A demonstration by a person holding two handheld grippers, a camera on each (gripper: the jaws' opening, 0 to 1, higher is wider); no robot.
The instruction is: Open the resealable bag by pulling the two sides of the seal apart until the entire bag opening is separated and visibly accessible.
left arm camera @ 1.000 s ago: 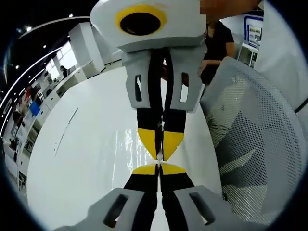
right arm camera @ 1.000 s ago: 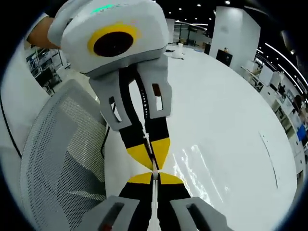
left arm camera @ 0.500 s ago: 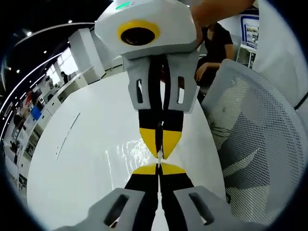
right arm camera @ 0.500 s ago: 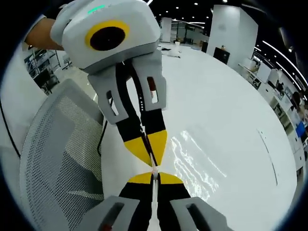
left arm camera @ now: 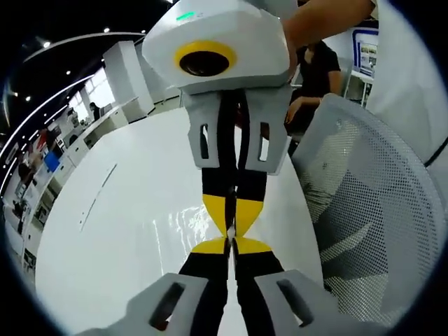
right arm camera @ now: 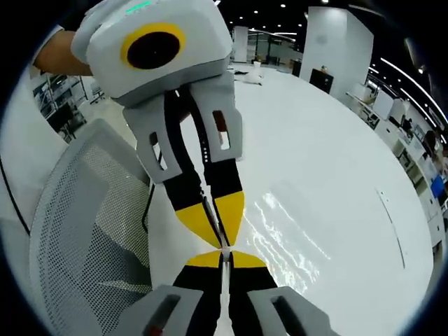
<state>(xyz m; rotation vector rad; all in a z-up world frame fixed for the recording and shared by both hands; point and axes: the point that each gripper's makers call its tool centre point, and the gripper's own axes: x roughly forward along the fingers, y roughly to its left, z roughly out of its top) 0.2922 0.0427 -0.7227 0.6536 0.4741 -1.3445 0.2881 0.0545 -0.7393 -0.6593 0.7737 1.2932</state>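
Observation:
The resealable bag (left arm camera: 187,218) is clear plastic and shows mainly as glints hanging over the white table (left arm camera: 112,231). My left gripper (left arm camera: 229,246) rises from the bottom of the left gripper view, its yellow-tipped jaws pressed together on the bag's top edge. My right gripper (left arm camera: 232,229) comes down from above, tip to tip with it, also shut on that edge. In the right gripper view my right gripper (right arm camera: 224,256) pinches a thin pale strip of the bag (right arm camera: 283,225), and the left gripper (right arm camera: 218,238) meets it from above. The seal line itself is hidden between the jaws.
A white mesh chair (left arm camera: 367,210) (right arm camera: 80,231) stands close beside the table edge. The table (right arm camera: 336,168) stretches wide and bare beyond the bag. A person in black (left arm camera: 318,63) sits at the back. A hand (left arm camera: 318,21) holds the right gripper.
Both grippers stay shut tip to tip on the bag. The opposite gripper has drifted slightly in each view, and the bag's glints have shifted a little.

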